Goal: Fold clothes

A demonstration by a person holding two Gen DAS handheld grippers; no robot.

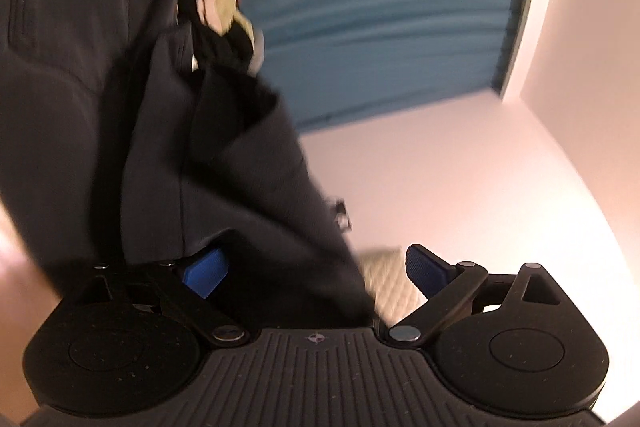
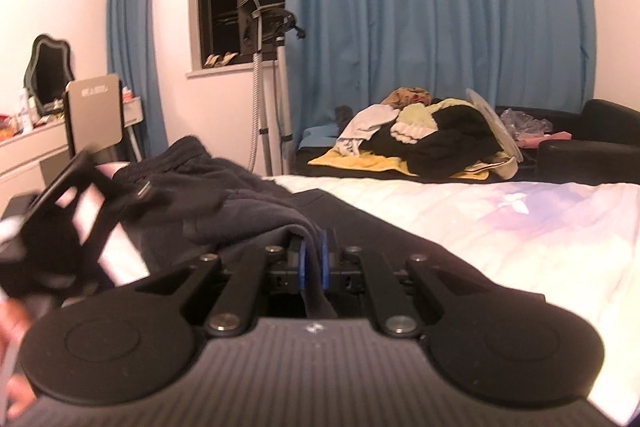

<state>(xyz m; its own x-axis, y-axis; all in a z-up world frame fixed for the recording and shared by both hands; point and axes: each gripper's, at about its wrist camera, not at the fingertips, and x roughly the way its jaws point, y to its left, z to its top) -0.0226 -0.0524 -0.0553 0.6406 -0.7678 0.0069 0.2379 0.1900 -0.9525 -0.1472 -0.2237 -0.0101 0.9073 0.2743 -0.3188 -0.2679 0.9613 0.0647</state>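
A dark pair of trousers (image 2: 224,195) with an elastic waistband and a zip pocket lies crumpled on the bed (image 2: 480,227). My right gripper (image 2: 313,259) is shut on a fold of its fabric, which hangs down between the blue pads (image 2: 303,261). In the left wrist view the same dark trousers (image 1: 220,167) drape over the left blue pad (image 1: 204,273) and across part of the gap. My left gripper (image 1: 316,253) is open, its jaws wide apart. It also shows blurred at the left of the right wrist view as the left gripper (image 2: 60,211).
A pile of mixed clothes (image 2: 432,135) lies on a dark sofa (image 2: 592,143) beyond the bed. Blue curtains (image 2: 440,7) cover the far wall. A garment steamer stand (image 2: 260,67) stands by the window, and a desk with a mirror (image 2: 48,67) is at the left.
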